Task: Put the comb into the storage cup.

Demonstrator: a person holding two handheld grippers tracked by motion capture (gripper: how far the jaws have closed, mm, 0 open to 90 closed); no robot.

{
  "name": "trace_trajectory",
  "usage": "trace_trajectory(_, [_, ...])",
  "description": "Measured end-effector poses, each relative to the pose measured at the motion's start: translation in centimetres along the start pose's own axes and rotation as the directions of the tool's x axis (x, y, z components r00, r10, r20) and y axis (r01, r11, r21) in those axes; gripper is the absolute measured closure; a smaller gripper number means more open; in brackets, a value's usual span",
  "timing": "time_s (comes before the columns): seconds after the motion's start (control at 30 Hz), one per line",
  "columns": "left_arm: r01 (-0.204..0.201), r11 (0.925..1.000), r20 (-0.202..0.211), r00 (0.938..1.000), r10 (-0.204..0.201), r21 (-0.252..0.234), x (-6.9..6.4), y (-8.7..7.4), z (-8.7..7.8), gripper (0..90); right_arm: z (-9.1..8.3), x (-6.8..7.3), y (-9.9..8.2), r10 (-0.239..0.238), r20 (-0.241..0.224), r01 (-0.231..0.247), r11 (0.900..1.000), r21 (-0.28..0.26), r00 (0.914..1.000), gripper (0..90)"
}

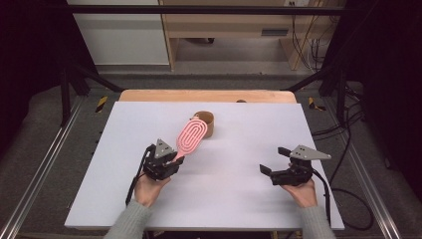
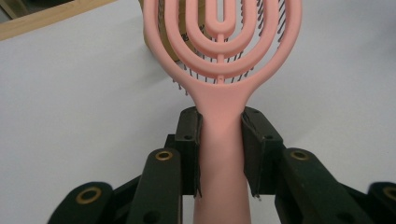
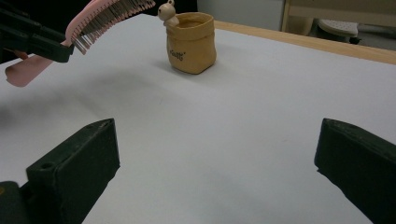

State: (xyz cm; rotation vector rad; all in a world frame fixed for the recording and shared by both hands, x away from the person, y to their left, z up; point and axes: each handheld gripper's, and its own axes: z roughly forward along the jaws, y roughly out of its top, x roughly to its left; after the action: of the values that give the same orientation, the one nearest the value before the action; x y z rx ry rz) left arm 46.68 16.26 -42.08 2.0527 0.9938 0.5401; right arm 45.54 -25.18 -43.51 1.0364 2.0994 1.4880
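Your left gripper [image 2: 220, 140] is clamped on the handle of the pink hairbrush [image 1: 191, 137], whose long axis runs up and away from you toward the tan pouch [image 1: 205, 123]; the brush head seems to hover just in front of its mouth, though the overlap hides the gap. Your right gripper [image 1: 275, 160] waits with jaws spread, well apart, holding nothing

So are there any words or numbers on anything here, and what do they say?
Small dark word on the front of the tan pot: too small and blurred to read.
Pink hairbrush: no words or numbers to see.
White table: none.
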Motion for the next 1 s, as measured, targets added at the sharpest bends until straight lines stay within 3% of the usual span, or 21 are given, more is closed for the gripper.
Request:
trace_trajectory(0.23, [-0.004,1.0000,0.001,1.0000,0.004,-0.008,-0.2,0.0,-0.1,69.7,-0.1,0.2,0.2,-0.007,0.011,0.007,0.9999,-0.009,0.9999,0.2])
trace_trajectory(0.3, [-0.005,0.9999,0.000,1.0000,0.005,-0.012,-0.2,0.1,-0.1,69.7,-0.1,0.2,0.2,0.000,-0.009,0.000,1.0000,0.002,1.0000,6.7])
trace_trajectory(0.33, [-0.003,0.9999,0.001,1.0000,0.003,-0.016,-0.2,0.1,-0.2,69.7,-0.1,0.2,0.2,0.014,-0.029,-0.013,0.9999,0.011,0.9995,6.4])
trace_trajectory(1.0, [-0.023,0.9987,0.010,0.9997,0.023,-0.045,-1.4,0.3,-0.3,69.7,0.6,1.4,0.9,-0.012,-0.024,0.012,0.9998,0.012,0.9996,2.1])
